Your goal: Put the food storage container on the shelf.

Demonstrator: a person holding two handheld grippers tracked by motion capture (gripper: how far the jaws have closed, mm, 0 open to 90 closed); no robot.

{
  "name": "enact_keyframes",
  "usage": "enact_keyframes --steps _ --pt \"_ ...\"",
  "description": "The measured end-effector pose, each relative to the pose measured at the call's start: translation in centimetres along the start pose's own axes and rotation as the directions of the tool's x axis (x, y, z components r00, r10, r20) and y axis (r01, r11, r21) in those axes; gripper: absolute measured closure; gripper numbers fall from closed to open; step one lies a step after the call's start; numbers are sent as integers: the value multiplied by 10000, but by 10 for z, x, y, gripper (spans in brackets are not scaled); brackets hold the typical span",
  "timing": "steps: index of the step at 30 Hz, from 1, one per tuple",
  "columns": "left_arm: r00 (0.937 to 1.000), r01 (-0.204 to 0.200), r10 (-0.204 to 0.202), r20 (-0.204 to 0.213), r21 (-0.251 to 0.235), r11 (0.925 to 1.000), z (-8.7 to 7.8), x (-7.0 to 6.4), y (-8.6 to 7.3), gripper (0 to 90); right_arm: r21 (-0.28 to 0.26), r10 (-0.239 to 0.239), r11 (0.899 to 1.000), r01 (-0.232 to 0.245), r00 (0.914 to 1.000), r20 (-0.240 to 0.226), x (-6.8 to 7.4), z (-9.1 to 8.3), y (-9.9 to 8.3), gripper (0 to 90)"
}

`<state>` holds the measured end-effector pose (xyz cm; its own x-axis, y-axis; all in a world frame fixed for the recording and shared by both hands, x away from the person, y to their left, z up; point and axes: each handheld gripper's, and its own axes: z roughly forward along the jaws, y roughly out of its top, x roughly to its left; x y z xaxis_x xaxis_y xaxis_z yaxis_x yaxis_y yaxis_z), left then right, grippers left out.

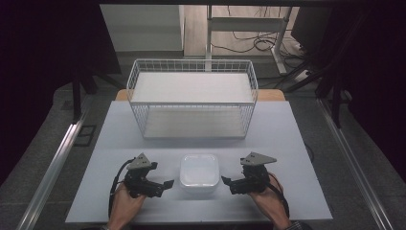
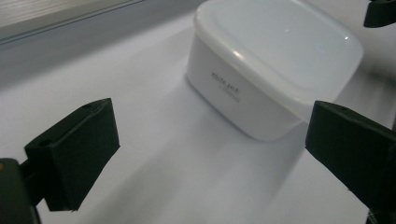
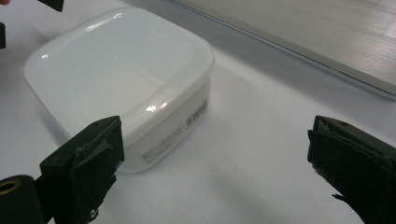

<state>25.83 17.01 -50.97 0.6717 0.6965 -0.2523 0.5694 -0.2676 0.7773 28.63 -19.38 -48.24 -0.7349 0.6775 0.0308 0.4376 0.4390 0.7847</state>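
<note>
A white square lidded plastic container (image 1: 199, 172) sits on the white table near its front edge. My left gripper (image 1: 167, 184) lies just left of it, jaws wide open and pointing at its near left corner. My right gripper (image 1: 225, 181) lies just right of it, jaws wide open as well. In the left gripper view the container (image 2: 275, 60) stands beyond the open gripper (image 2: 210, 154), nothing between the jaws. In the right gripper view the container (image 3: 121, 79) lies ahead and left of the open gripper (image 3: 215, 163). Neither gripper touches it.
A white wire basket (image 1: 191, 98) with two levels stands at the back middle of the table (image 1: 287, 143). Metal rails run along both sides of the table. Cables and a desk frame lie on the floor behind.
</note>
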Motion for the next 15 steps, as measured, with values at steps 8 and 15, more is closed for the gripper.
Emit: enact_keyframes --steps 8,15 --pt "9967 171 -173 792 38 9998 9 -2 18 51 584 -286 9978 315 9984 -488 8 10 15 21" --pt "9966 -134 75 826 712 9974 29 -6 35 83 1025 47 9947 22 9978 -667 11 22 32 88"
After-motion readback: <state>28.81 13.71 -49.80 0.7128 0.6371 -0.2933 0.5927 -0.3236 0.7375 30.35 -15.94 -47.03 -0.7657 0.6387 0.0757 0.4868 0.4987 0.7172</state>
